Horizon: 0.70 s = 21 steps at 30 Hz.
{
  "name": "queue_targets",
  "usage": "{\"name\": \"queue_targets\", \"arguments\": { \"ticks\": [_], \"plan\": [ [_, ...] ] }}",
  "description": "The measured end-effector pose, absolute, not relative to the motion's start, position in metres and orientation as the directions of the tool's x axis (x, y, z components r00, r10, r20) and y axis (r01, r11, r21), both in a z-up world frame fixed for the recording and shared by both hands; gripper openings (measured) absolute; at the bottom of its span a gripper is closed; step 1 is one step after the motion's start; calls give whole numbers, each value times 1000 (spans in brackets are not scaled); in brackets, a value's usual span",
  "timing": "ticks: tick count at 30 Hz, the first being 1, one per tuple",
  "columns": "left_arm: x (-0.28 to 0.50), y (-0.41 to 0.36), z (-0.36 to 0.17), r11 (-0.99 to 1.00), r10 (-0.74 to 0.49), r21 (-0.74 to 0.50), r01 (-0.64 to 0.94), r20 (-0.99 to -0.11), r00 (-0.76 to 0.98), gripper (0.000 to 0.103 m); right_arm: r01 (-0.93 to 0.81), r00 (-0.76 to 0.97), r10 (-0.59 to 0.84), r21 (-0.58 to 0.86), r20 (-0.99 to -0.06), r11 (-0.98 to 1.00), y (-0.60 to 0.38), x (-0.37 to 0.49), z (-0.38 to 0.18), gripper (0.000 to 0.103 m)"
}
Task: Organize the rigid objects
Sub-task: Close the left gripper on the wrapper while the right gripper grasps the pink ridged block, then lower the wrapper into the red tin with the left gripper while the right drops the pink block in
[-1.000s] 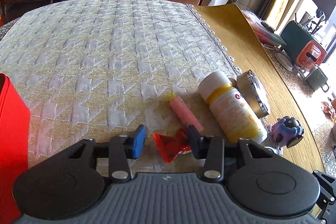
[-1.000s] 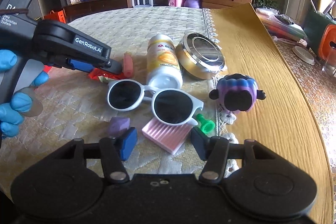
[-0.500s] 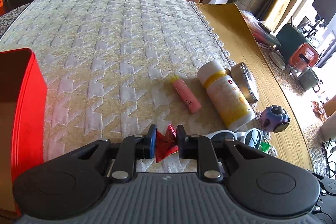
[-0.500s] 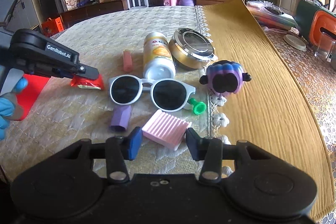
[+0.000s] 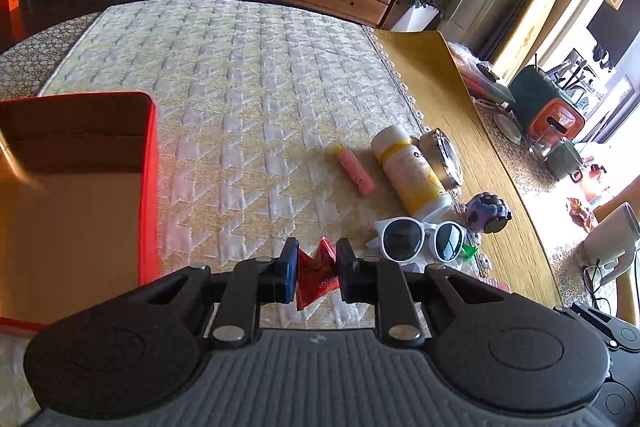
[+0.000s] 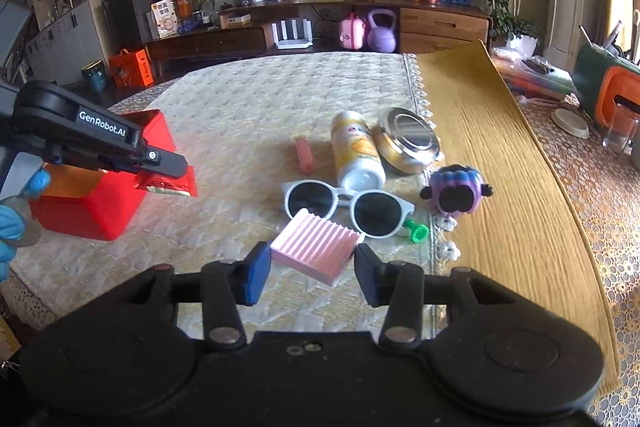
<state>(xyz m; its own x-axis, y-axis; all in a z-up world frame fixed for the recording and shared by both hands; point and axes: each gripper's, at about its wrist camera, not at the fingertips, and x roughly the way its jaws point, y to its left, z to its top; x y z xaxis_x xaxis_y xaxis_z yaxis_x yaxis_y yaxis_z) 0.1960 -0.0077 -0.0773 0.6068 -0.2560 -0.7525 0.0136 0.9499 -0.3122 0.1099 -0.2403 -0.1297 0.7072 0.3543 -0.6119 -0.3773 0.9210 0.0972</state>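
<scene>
The left gripper (image 5: 318,273) is clamped on a red foil packet (image 5: 316,275), held above the quilted cloth just right of the red box (image 5: 148,187). The right gripper (image 6: 312,273) grips a pink ribbed block (image 6: 316,247) clear of the cloth, its jaws having just closed on it. Beyond lie white sunglasses (image 6: 348,205), a yellow bottle (image 6: 358,151) and a round tin (image 6: 408,139).

Shiny red foil packet (image 5: 316,277) between left jaws; glossy red open box (image 5: 149,163) left of them. Ribbed pale-pink block (image 6: 315,245) between right jaws; white-framed dark-lensed sunglasses (image 6: 347,207) beyond. Cream-and-yellow houndstooth quilted cloth (image 5: 240,99) underneath; mustard woven mat (image 6: 500,163) right.
</scene>
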Motion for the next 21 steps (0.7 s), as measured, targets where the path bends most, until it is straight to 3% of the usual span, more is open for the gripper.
{"name": "queue_targets", "arguments": {
  "ticks": [14,21],
  "plan": [
    [162,83,-33,955,-156,-285,-77,-709,688,19,-585,654,512,58,-557,809,-135,102,-79,45],
    [167,129,-37,962,-83,-240,-132,-714,695,19,-658,594,554,45,-584,752,-76,113,-80,45]
  ]
}}
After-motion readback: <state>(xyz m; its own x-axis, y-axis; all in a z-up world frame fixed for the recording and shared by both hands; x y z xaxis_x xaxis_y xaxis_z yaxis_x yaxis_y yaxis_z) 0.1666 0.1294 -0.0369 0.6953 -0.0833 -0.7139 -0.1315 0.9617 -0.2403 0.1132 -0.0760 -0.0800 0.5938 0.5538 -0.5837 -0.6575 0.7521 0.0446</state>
